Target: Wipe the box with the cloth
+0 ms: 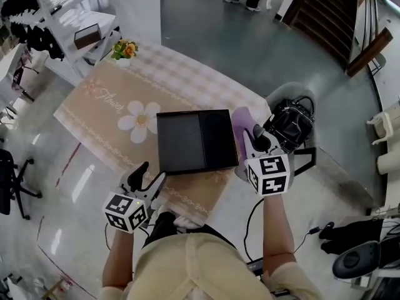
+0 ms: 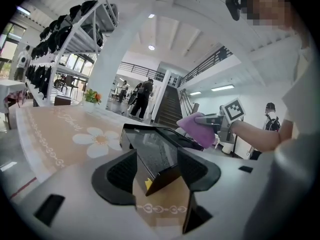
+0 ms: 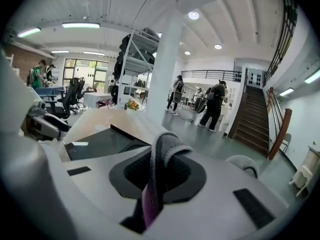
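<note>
A flat black box [image 1: 197, 141] lies on the table's beige flowered cloth [image 1: 106, 117]. My right gripper [image 1: 252, 137] hovers just past the box's right edge, shut on a purple cloth [image 1: 241, 119] that folds over its jaws. In the right gripper view the cloth [image 3: 159, 166] hangs pinched between the jaws, with the box [image 3: 100, 141] lower left. My left gripper [image 1: 153, 172] stands open at the box's near left corner. In the left gripper view that corner of the box [image 2: 150, 156] sits between the spread jaws, not gripped, and the cloth [image 2: 197, 129] shows beyond.
A small pot of flowers [image 1: 124, 49] stands at the table's far corner. A grey chair holding a black handbag [image 1: 290, 124] is right of the table. White shelving [image 1: 69, 17] is at far left and an office chair [image 1: 9, 186] on the left floor.
</note>
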Motion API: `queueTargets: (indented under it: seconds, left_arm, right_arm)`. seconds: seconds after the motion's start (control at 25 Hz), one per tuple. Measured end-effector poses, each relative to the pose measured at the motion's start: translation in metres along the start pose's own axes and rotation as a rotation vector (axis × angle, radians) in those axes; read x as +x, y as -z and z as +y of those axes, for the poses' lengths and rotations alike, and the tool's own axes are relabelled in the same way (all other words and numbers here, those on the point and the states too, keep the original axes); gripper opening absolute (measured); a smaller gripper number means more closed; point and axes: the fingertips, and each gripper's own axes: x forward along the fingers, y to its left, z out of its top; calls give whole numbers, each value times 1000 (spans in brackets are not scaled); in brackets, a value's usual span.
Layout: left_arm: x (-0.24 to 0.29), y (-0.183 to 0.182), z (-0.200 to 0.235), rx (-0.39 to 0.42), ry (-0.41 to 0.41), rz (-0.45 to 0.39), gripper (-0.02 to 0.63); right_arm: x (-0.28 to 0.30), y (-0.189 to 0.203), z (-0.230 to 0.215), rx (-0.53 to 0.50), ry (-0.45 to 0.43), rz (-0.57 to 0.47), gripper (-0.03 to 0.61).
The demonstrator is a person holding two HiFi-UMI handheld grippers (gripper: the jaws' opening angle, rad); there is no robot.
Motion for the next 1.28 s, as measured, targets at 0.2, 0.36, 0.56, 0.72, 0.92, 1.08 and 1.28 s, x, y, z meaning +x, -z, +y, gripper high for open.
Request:
queueTargets:
  seconds: [0.2,0.36,0.56,0.72,0.92,1.08,1.28]
  left_arm:
    - [-7,0,2,-1,-24,-10,255]
    - [-11,3,-2,-9,-29,-11,255]
    - [-16,11,1,-22,-53,-4,255]
    - [-18,15,0,-30,-58,0,255]
    - [-17,13,0,-31,-62,-7,255]
    - [-17,10,3,-28,-69,-18,255]
    - [-20,10,7,-23,-84,-17,255]
  right_arm:
    - [30,1,7,-79,44,47,55]
    - [48,8,21,-127,25,89,55]
    - [61,7,55,-117,-84,91,55]
    - [70,8,83,-108,-158,104,55]
    - [73,4,113,-112,-235,95,55]
    - [75,2,130,-119,-278,90,55]
    - [75,1,152,-144,-327,96,55]
